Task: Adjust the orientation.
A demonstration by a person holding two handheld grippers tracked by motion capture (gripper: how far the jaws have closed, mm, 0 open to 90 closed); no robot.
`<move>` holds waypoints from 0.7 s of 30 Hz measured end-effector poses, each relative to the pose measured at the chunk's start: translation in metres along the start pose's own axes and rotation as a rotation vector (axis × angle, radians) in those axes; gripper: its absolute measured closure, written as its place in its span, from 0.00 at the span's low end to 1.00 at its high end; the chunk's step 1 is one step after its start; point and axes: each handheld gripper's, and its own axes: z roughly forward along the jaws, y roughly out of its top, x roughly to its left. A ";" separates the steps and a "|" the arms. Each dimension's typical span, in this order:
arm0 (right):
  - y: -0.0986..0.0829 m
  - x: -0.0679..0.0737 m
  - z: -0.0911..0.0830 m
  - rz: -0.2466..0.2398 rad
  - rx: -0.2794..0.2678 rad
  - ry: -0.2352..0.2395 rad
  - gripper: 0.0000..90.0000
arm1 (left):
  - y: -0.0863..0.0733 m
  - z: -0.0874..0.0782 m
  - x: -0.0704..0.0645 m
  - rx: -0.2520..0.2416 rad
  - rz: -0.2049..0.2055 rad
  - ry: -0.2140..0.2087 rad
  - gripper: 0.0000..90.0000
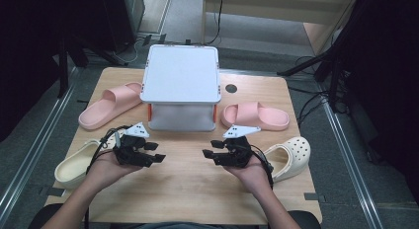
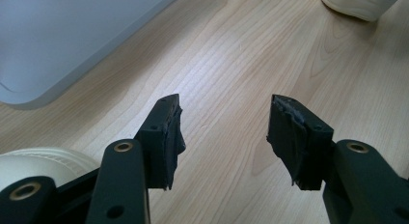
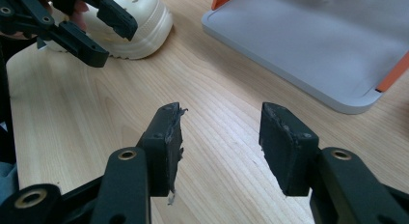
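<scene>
Two hands hold the grippers low over the middle of the wooden table [image 1: 188, 189], with the jaws pointing at each other. My left gripper [image 1: 157, 152] is open with nothing between its jaws, and in its own view [image 2: 225, 105] only bare wood lies between them. My right gripper [image 1: 210, 148] is also open and holds nothing; its own view [image 3: 222, 110] shows wood grain in the gap. A hand's width separates the two grippers. In the right gripper view the left gripper [image 3: 103, 28] appears at the top left, open.
A white two-tier stand [image 1: 181, 73] with orange clips sits at the back centre, and its base [image 3: 308, 45] lies close to my right gripper. Pink slides lie to the left [image 1: 108, 104] and right [image 1: 254, 116] of the stand. Cream clogs rest at the front left [image 1: 74, 165] and front right [image 1: 290, 155].
</scene>
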 end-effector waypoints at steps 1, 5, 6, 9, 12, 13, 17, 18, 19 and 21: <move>0.000 0.000 -0.001 -0.005 -0.002 -0.001 0.56 | 0.000 0.000 0.000 0.000 0.001 0.001 0.51; -0.001 0.000 -0.002 -0.016 -0.004 -0.010 0.55 | 0.000 -0.001 0.000 -0.009 0.004 -0.002 0.54; -0.001 0.000 -0.002 -0.017 -0.002 -0.010 0.55 | 0.000 -0.001 0.000 -0.015 0.009 -0.008 0.55; -0.001 0.000 -0.002 -0.009 0.017 -0.008 0.54 | -0.001 -0.002 0.000 -0.016 0.021 -0.006 0.59; 0.000 0.000 -0.001 0.006 0.015 0.013 0.52 | -0.001 -0.003 0.001 -0.012 0.013 -0.002 0.60; 0.000 0.001 -0.001 0.003 0.011 0.028 0.50 | -0.001 -0.004 0.002 -0.005 -0.020 0.004 0.57; 0.001 0.004 0.000 -0.021 0.006 0.036 0.46 | -0.001 -0.006 0.007 0.027 -0.043 0.001 0.55; 0.001 0.004 0.000 -0.023 0.007 0.034 0.45 | -0.001 -0.006 0.007 0.027 -0.043 0.001 0.56; 0.001 0.004 0.001 -0.027 0.008 0.035 0.44 | -0.002 -0.007 0.007 0.024 -0.034 0.007 0.57; 0.002 0.004 0.001 -0.027 0.011 0.033 0.39 | -0.002 -0.011 0.007 0.023 -0.026 0.010 0.57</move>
